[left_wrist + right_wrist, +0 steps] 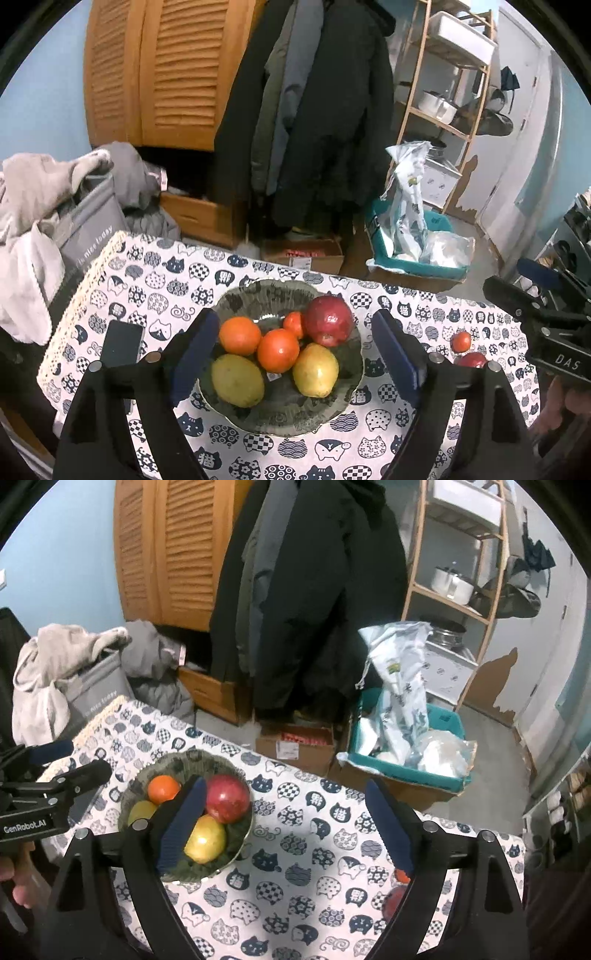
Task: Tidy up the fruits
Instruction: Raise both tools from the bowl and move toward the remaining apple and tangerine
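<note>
A dark glass bowl [266, 291] stands on the cat-print tablecloth [155, 291]. It holds two oranges [240, 335], a smaller orange [293, 324], a red round fruit [328, 320] and two yellow fruits [316, 369]. My left gripper [295, 354] hangs open above the bowl, a finger on either side, touching nothing. A small orange [461, 341] and a red fruit [474, 360] lie loose on the cloth to the right. My right gripper [284, 830] is open over bare cloth right of the bowl [184, 755]. Its right finger partly hides the loose red fruit [392, 901].
A dark phone [122, 343] lies on the cloth left of the bowl. Beyond the table's far edge are a cardboard box [303, 254], a teal bin [417, 266] with bags, hanging coats [317, 110], a wooden shelf [454, 74] and a laundry heap [44, 192].
</note>
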`<state>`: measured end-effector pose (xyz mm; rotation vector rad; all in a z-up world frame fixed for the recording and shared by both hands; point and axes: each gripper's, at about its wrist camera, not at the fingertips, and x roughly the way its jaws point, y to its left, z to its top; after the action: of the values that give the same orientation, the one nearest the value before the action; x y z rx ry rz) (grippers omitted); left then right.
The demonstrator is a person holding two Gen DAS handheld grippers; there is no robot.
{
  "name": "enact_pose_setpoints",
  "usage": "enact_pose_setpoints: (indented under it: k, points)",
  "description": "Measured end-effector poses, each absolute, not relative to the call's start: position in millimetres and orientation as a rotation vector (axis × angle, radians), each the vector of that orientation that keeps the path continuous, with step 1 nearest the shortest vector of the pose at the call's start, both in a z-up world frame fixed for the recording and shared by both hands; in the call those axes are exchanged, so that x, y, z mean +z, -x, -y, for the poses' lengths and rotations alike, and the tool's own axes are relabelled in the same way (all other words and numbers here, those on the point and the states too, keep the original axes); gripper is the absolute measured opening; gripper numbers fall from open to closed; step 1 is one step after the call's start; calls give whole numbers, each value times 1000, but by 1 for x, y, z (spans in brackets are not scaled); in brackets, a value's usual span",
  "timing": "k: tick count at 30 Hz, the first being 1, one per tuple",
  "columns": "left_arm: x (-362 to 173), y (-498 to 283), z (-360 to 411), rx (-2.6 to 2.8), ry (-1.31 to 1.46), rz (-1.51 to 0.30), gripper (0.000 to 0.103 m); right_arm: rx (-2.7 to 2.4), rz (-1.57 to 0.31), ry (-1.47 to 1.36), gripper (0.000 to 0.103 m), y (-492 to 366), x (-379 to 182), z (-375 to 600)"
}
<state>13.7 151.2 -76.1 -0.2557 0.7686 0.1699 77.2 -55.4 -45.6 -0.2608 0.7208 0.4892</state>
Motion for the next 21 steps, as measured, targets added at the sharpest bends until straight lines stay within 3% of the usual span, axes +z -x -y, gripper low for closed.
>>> enact_pose_setpoints:
  k: [21]
  points:
    - [-42,-13,-73,49,140,-702,94,331,-668,170,87,-65,-26,161]
